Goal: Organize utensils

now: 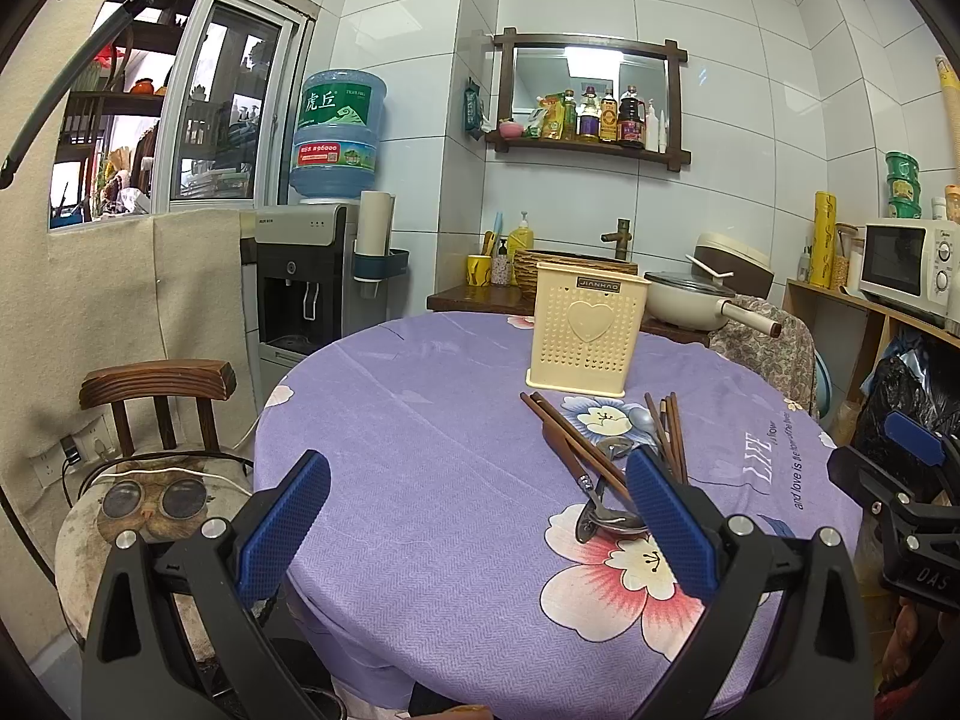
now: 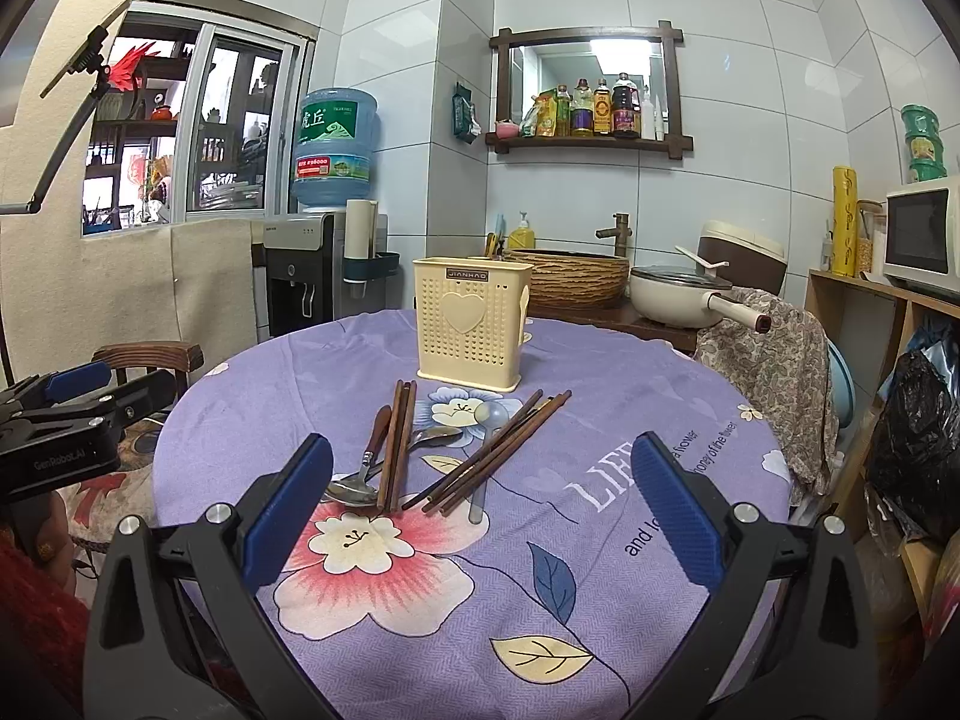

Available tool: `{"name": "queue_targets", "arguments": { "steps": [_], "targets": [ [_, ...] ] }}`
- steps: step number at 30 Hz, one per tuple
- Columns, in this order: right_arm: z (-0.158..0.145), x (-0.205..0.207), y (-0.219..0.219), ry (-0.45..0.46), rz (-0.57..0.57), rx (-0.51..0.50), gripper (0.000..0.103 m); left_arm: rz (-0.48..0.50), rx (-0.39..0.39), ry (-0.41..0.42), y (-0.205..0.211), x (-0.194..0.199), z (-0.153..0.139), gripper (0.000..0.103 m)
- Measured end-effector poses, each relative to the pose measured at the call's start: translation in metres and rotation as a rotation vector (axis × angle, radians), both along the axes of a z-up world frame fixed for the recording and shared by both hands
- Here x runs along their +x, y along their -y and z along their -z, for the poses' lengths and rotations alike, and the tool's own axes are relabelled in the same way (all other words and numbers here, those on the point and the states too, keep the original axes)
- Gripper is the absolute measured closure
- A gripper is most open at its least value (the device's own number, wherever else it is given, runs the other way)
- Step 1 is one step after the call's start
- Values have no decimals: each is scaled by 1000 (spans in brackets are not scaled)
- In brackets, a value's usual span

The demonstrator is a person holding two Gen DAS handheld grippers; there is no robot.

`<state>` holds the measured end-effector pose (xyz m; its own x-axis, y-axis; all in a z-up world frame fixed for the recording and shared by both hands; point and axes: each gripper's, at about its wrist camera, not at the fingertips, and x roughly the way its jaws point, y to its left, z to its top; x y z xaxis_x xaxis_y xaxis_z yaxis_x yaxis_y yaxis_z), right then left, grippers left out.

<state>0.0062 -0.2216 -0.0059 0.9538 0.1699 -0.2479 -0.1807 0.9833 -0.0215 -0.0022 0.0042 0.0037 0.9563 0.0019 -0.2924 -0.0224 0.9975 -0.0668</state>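
A cream perforated utensil holder (image 1: 587,333) (image 2: 473,324) with a heart on its front stands upright at the far side of the round table. In front of it lie loose utensils: brown chopsticks (image 2: 489,459) (image 1: 576,447) in two bundles, metal spoons (image 2: 354,489) (image 1: 600,519), one with a wooden handle (image 2: 378,426), and a pale plastic spoon (image 2: 483,462). My left gripper (image 1: 477,489) is open above the table's near left edge, its right finger beside the spoons. My right gripper (image 2: 480,480) is open, hovering in front of the pile with nothing held.
A purple floral tablecloth (image 1: 420,420) (image 2: 600,570) covers the table. A wooden chair (image 1: 162,396) with a cat cushion stands at the left. Behind are a water dispenser (image 1: 312,276), a woven sink basin (image 2: 570,276), a pan (image 2: 684,297), a cloth-draped chair (image 2: 774,360) and a microwave (image 1: 906,264).
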Motion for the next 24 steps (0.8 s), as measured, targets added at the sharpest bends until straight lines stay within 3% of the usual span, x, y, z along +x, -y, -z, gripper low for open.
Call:
{"name": "queue_targets", "arguments": {
  "steps": [24],
  "targets": [
    [0,0,-1,0,-1,-1,5,0,1,-1,0,0,0,6]
  ]
}}
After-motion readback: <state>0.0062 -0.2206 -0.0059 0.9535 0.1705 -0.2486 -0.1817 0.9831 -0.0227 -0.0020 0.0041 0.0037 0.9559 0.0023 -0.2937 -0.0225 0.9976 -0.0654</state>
